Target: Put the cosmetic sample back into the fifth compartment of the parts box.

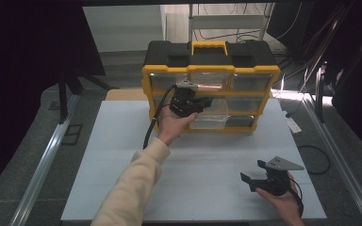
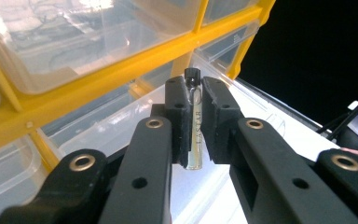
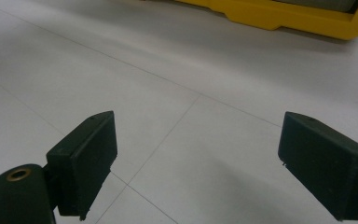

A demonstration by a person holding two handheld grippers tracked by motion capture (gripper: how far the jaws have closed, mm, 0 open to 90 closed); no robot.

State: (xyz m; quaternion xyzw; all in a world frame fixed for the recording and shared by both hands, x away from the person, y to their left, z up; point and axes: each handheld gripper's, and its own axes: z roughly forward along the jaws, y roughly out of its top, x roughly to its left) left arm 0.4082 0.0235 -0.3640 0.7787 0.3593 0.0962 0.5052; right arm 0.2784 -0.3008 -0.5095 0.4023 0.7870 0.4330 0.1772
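My left gripper (image 2: 196, 119) is shut on a small clear glass vial (image 2: 196, 133) with a black cap, held upright between the pads. It hovers over a pulled-out clear drawer (image 2: 121, 121) of the yellow and black organiser (image 1: 210, 84). In the high view the left gripper (image 1: 202, 104) sits right in front of the organiser's middle row, at the open drawer (image 1: 212, 117). My right gripper (image 1: 253, 173) rests low at the front right of the white table (image 1: 122, 141), its jaws wide apart with nothing between them. In the right gripper view, the right gripper (image 3: 198, 163) faces bare tabletop.
The organiser stands at the table's far edge, with a yellow handle (image 1: 209, 46) on top and several clear drawers. A black cable (image 1: 152, 125) trails from the left gripper. Dark curtains flank both sides; a white shelf frame (image 1: 228, 21) stands behind. The organiser's yellow base (image 3: 279, 16) crosses the right gripper view's top.
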